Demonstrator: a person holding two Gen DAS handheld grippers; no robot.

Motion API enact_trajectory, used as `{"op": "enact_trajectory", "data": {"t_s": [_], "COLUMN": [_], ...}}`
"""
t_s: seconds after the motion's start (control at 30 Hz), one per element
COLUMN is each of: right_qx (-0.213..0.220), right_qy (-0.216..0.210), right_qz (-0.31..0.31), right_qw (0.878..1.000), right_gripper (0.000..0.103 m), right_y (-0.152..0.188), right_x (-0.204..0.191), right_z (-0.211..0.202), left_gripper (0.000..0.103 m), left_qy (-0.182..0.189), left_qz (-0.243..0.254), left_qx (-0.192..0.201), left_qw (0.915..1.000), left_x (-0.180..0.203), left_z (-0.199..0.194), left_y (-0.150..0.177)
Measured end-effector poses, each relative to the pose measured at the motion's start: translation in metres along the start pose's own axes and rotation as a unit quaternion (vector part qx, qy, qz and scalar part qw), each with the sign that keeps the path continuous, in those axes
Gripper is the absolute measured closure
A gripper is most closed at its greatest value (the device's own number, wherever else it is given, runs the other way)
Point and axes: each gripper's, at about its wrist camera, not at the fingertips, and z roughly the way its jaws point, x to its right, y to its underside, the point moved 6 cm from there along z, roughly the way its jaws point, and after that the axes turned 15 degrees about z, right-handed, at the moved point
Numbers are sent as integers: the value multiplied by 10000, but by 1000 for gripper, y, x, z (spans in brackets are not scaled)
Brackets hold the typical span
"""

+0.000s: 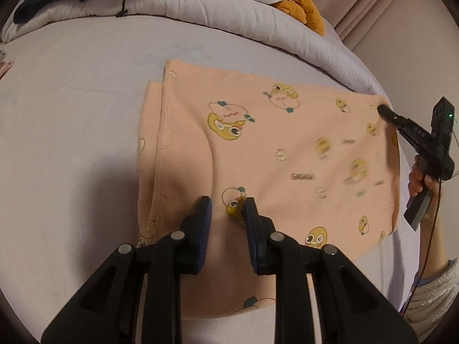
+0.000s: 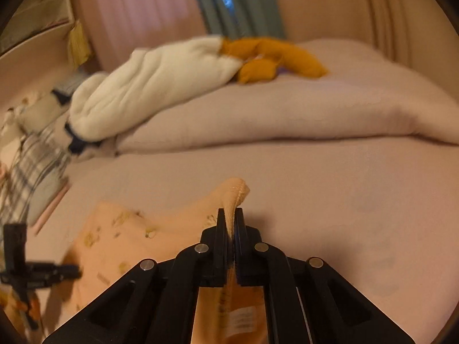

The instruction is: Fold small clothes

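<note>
A small peach garment (image 1: 272,154) printed with yellow cartoon ducks lies partly folded on the pale lilac bed sheet (image 1: 71,132). My left gripper (image 1: 226,206) is open, its blue-padded fingers hovering just over the garment's near part with nothing between them. My right gripper (image 2: 230,220) is shut on a corner of the peach garment (image 2: 233,192) and lifts it off the sheet. In the left wrist view the right gripper (image 1: 383,110) shows at the garment's far right corner. The left gripper (image 2: 68,271) shows at the left edge of the right wrist view.
A rolled lilac duvet (image 1: 229,14) runs along the back of the bed. On it lie a white plush blanket (image 2: 149,86) and an orange plush piece (image 2: 272,57). Plaid and dark clothes (image 2: 31,166) are piled at the left. Curtains hang behind.
</note>
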Motion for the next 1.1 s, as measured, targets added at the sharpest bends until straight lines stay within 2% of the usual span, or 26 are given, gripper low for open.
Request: {"op": "enact_trajectory", "data": {"t_s": [0.1, 0.17, 0.23, 0.3, 0.37, 0.43, 0.6, 0.7, 0.77, 0.9, 1.0, 1.07, 1.1], "right_qx": [-445, -622, -448, -179, -237, -492, -1047, -1028, -890, -943, -1066, -1006, -939], "right_qy": [912, 1051, 858, 427, -25, -261, -218, 291, 321, 250, 257, 93, -37], "right_qz": [-216, 37, 337, 613, 603, 246, -496, -926, -996, -829, -617, -554, -533], "right_qw": [9946, 9925, 9947, 9970, 9979, 9981, 9930, 9900, 9905, 9918, 9920, 9933, 9941], "right_gripper": [98, 94, 88, 79, 79, 79, 79, 79, 79, 79, 78, 77, 73], "right_y": [14, 20, 15, 14, 23, 49, 119, 147, 155, 162, 156, 156, 153], "right_x": [18, 27, 30, 24, 10, -9, -25, -17, -6, 14, 12, 7, 4], "right_z": [28, 32, 23, -1, -14, -27, -39, -37, -44, -56, -67, -84, -92], "left_gripper": [81, 81, 81, 81, 81, 81, 81, 81, 80, 81, 81, 79, 72], "left_qy": [58, 51, 44, 49, 54, 64, -13, -111, -164, -55, -13, -11, 49], "left_qz": [-122, -101, -99, -125, -160, -217, -214, -144, -112, -180, -254, -302, -354], "left_qx": [-5, -26, -48, -52, -32, 3, 49, 99, 105, 46, 160, 211, 274], "left_qw": [9999, 9999, 9999, 9999, 9999, 9997, 9998, 9998, 9997, 9998, 9995, 9993, 9990], "left_x": [-4, -3, -2, -3, -4, -5, -3, -1, -2, -5, -6, -6, -8], "left_z": [-2, -3, -4, -4, -6, -6, -11, -17, -20, -25, -38, -52, -59], "left_y": [2, 2, 2, 1, 3, 5, 13, 20, 25, 47, 58, 62, 63]}}
